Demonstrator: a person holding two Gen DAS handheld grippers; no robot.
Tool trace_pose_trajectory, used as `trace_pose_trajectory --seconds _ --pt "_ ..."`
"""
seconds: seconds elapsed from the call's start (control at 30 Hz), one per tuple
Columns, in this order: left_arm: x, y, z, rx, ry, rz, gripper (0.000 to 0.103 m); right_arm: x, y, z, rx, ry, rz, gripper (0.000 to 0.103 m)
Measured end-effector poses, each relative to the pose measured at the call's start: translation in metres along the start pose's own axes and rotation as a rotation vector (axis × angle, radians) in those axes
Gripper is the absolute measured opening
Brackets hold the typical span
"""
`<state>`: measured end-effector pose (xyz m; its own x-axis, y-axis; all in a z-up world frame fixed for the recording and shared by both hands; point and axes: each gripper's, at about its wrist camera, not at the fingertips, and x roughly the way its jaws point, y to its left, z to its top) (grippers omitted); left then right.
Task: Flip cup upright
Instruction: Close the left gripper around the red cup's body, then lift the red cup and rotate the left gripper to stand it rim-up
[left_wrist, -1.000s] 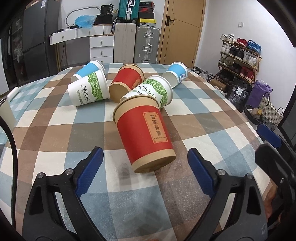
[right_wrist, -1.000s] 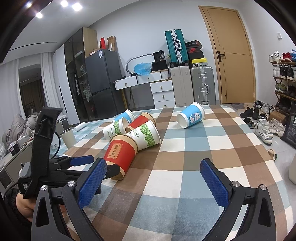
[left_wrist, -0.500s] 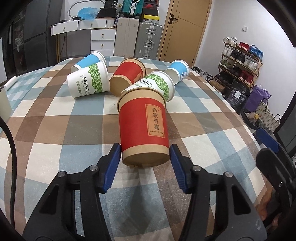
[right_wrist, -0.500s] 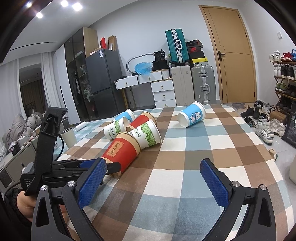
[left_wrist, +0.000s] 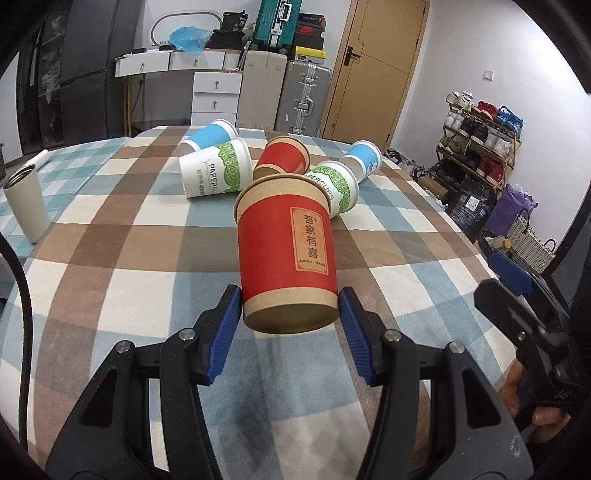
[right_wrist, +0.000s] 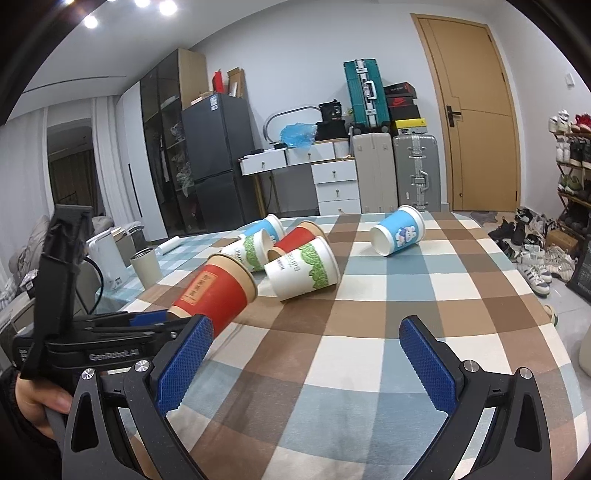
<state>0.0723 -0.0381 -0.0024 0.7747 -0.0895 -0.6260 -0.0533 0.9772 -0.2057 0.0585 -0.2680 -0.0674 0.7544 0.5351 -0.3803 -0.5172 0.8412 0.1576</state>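
A red paper cup (left_wrist: 286, 254) with a kraft rim and a label of Chinese characters is held by its base end in my left gripper (left_wrist: 290, 310). The blue pads press both sides of the base. The cup is lifted off the checked tablecloth and tilts, mouth pointing away and up; it also shows in the right wrist view (right_wrist: 218, 286). My right gripper (right_wrist: 306, 354) is open and empty above the cloth, to the right of the held cup.
Several other paper cups lie on their sides behind: a white-green cup (left_wrist: 216, 173), a red cup (left_wrist: 284, 158), another white-green cup (left_wrist: 334, 186), two blue cups (left_wrist: 364, 158). A beige tumbler (left_wrist: 26, 203) stands upright at the table's left edge.
My left gripper closed on the red cup's base and lifted it, tilting the mouth upward. The right gripper has stayed still and open.
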Motion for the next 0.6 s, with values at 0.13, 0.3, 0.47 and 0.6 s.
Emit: trace_pose_trajectory --seconds 0.13,0.3,0.47,0.6 --pt "-0.020 0.008 -0.007 -0.005 -0.020 0.000 0.052 -0.002 0.008 -0.003 -0.014 0.006 0.014 0.103" --pt "-0.042 0.015 -0.017 -0.015 -0.038 -0.014 0.052 -0.003 0.015 -0.009 -0.032 0.021 0.022 0.103" --pt "-0.054 0.011 -0.025 -0.002 -0.041 -0.025 0.052 -0.005 0.017 -0.010 -0.026 0.021 0.035 0.103" --pt "-0.057 0.007 -0.033 -0.012 -0.036 -0.034 0.052 -0.004 0.019 -0.012 -0.038 0.029 0.041 0.103"
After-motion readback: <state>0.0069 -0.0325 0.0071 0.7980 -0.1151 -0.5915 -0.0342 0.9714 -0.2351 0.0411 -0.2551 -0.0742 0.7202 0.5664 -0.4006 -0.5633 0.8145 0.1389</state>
